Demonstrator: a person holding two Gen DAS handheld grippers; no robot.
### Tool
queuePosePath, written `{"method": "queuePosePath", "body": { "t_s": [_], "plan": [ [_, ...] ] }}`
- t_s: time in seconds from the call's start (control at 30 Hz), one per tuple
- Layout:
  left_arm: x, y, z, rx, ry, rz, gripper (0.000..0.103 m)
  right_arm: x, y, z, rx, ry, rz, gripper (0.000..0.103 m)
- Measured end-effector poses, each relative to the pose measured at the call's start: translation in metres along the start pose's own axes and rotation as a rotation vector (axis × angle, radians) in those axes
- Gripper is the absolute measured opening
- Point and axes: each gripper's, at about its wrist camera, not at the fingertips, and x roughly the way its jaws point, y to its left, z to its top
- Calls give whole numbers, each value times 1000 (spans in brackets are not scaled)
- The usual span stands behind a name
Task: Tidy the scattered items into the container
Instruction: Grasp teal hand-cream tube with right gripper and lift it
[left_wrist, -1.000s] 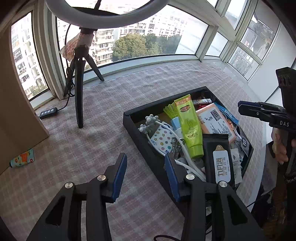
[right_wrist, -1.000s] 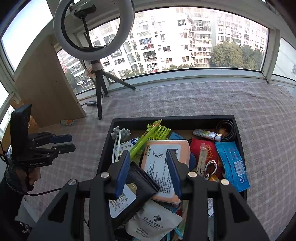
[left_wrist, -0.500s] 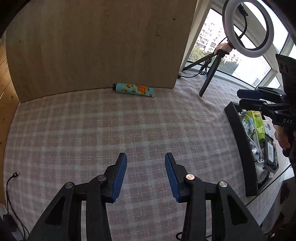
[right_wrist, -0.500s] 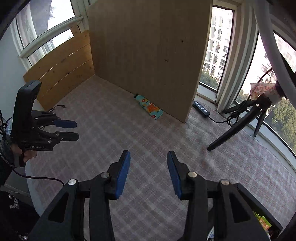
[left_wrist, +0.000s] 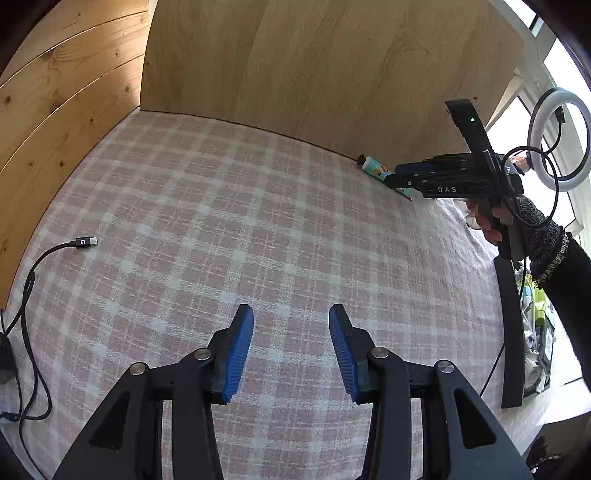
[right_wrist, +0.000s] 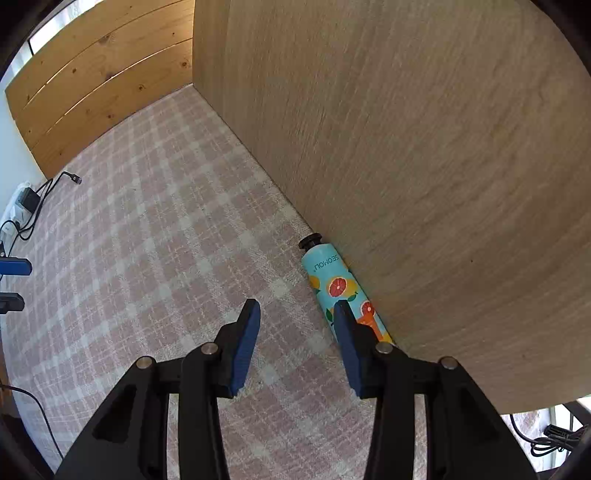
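Both wrist views, tidying task, one item left outside the container. The right gripper (right_wrist: 293, 343) points steeply down at the pink-and-white checked cloth (right_wrist: 166, 258) that covers the bench; its blue-padded jaws stand partly open and hold nothing. The left gripper (left_wrist: 291, 347) is in the same state: jaws partly open, only bare cloth between them.

The item in question is a turquoise squeeze tube printed with orange and grapefruit slices (right_wrist: 340, 288), closed by a small black screw cap (right_wrist: 309, 242). It lies flat on the cloth, hard against the foot of the pale wood-grain panel (right_wrist: 424, 166). Its long axis runs along the panel's base, with the cap at the far end and the crimped tail toward the camera.

In the right wrist view the tube lies not between the jaws but just outside the right-hand jaw, which overlaps the tail end. The gap between the jaws is over empty cloth beside the tube. The left wrist view shows the same tube (left_wrist: 373, 166) far off across the cloth, partly covered by the right gripper (left_wrist: 400, 173); the right hand is therefore much the nearer.

The black rectangular container (left_wrist: 511, 332), already holding many items, sits at the right edge of the left view, well apart from the tube.

Judgement: the grasp would need the right jaws shifted sideways toward the panel to straddle the tube across its width. The panel leaves little room for the outer jaw.
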Motion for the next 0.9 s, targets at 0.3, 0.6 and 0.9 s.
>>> {"method": "queuePosePath", "body": {
  "t_s": [0.3,0.6,0.9],
  "plan": [
    [3,-1,5,-17,-9,-44,40,33,16,19,-150,80,-125,41],
    [8,-2,6,-35,4,-70,40,41,0,24,-56,141,6,35],
    [-3,-11,-1,-11,7,-51,40,21,32,-11,23,116,-11,22]
  ]
}}
